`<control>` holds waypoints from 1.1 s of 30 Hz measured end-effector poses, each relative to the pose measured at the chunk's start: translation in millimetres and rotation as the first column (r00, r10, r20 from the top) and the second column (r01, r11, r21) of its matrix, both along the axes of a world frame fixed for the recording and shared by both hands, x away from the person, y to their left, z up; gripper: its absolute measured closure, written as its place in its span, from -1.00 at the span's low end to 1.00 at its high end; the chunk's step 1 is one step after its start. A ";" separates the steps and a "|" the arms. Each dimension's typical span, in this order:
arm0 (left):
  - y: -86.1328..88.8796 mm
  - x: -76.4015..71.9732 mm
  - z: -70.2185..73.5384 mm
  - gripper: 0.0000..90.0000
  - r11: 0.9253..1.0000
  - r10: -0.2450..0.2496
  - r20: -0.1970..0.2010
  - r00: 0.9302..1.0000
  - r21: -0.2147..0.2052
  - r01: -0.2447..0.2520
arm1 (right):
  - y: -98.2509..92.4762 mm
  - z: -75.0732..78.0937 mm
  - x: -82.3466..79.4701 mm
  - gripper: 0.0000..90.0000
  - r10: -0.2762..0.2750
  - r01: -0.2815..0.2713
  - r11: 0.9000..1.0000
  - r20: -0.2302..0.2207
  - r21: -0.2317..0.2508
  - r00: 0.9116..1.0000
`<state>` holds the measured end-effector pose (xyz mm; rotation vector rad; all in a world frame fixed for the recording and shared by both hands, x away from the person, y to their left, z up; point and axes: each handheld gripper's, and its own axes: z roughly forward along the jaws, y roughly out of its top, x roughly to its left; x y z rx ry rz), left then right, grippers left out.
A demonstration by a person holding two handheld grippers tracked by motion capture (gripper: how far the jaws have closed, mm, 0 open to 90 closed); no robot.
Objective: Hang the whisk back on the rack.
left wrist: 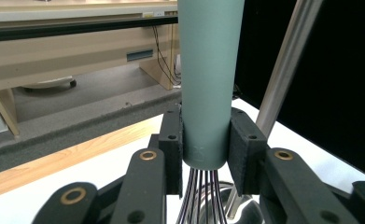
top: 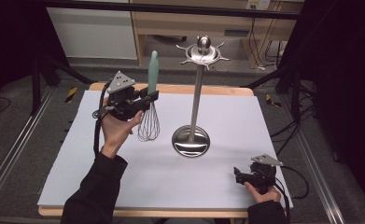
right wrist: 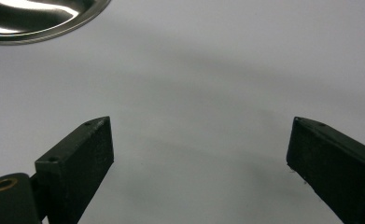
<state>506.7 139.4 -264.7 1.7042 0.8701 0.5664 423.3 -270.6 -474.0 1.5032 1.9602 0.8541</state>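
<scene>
Whisk (top: pixel 149 100) hangs upright above the white table (top: pixel 77 177), its teal handle clamped in your left gripper (top: pixel 145 99), wires probably clear of the surface. Right of it stands the steel utensil stand (top: pixel 195 93). Your right gripper (top: pixel 240 176) rests near the front edge, jaws wide, holding nothing.

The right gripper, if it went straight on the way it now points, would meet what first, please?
Probably the stand's round steel base: the right gripper, jaws open, points across bare white table, though the base sits off to one side.

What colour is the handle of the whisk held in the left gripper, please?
Pale teal green; the whisk handle shows best in the left gripper view.
</scene>
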 end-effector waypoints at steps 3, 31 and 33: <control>-2.7 5.8 0.2 0.53 1.000 -0.002 -0.005 1.000 0.011 0.002 | 0.3 -0.2 0.1 -0.83 0.001 -0.001 1.000 -0.001 0.002 1.000; -18.4 42.3 10.7 0.53 0.999 -0.035 -0.014 0.999 0.027 0.035 | 0.6 -0.2 0.1 -0.83 0.003 -0.003 1.000 -0.002 0.008 1.000; -20.4 44.3 11.7 0.53 0.999 -0.032 -0.013 0.999 0.029 0.032 | 0.5 -0.1 0.0 -0.83 0.004 -0.004 1.000 -0.002 0.004 1.000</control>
